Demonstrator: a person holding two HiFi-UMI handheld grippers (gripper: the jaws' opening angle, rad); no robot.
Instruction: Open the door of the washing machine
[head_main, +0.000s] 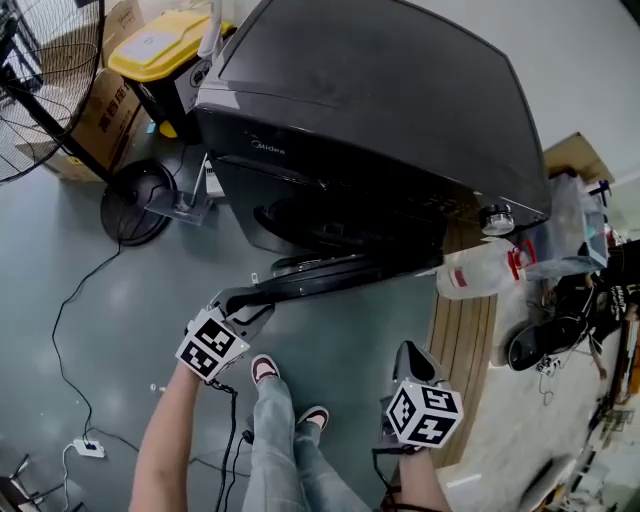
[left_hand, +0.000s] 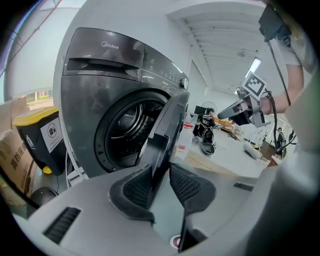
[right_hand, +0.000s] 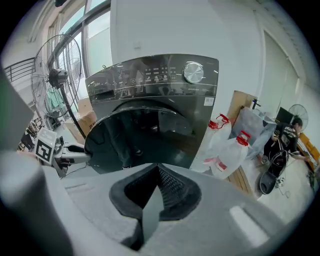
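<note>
The head view looks steeply down from above the washing machine (head_main: 380, 120), showing its top and the floor (head_main: 100, 330) in front. The left gripper view sits low, very near the machine's door (left_hand: 167, 130), looking into the drum. The right gripper view faces the machine's front from farther back. All three views share the door.

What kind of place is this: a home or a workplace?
Probably a workshop or test lab, not a home: the washing machine stands among cardboard boxes, a pedestal fan and loose floor cables.
</note>
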